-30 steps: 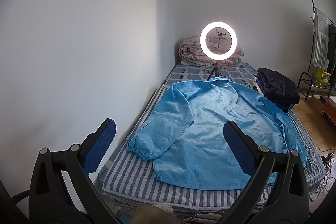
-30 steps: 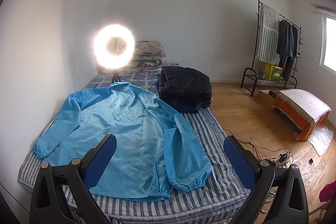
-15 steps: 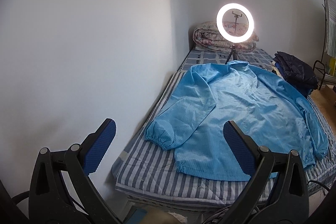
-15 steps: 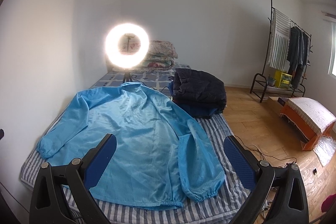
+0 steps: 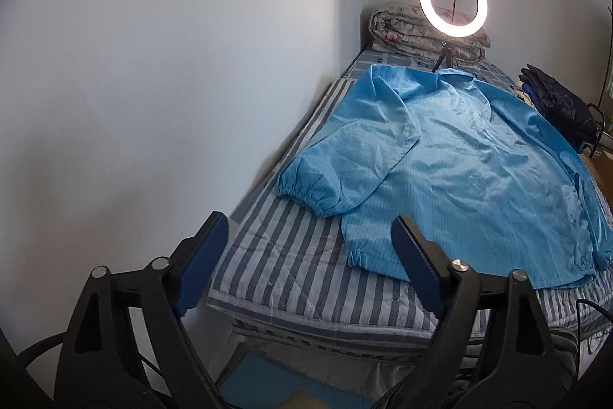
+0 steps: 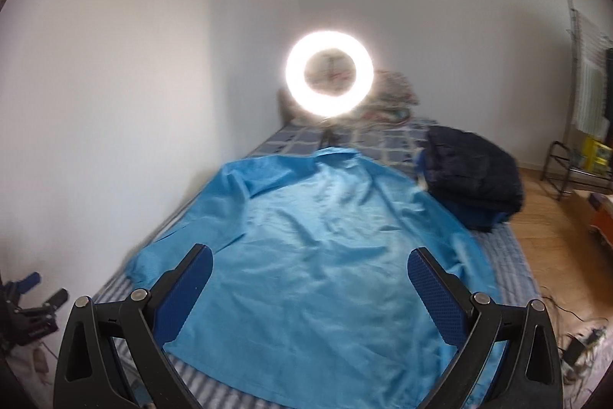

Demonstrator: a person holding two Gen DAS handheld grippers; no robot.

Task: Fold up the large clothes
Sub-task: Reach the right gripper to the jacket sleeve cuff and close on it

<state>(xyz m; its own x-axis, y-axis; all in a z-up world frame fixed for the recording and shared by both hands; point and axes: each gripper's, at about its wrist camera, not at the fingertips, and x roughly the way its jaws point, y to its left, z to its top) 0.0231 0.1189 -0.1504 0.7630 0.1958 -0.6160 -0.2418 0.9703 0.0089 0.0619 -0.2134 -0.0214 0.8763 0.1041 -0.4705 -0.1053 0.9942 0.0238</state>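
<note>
Both jaws apart, empty, left gripper just closing partway; risk: pinching bed sheet with jacket hem near front edge.

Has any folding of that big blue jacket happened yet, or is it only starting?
Only starting. Done: the light blue jacket lies spread flat on the striped mattress, sleeves out. In hand: nothing; the left gripper, whose jaws have just been closing a little, and the right gripper are both empty. Left: every fold.

Sky-blue jacket; blue-and-white striped mattress (navy bundle beside).
</note>
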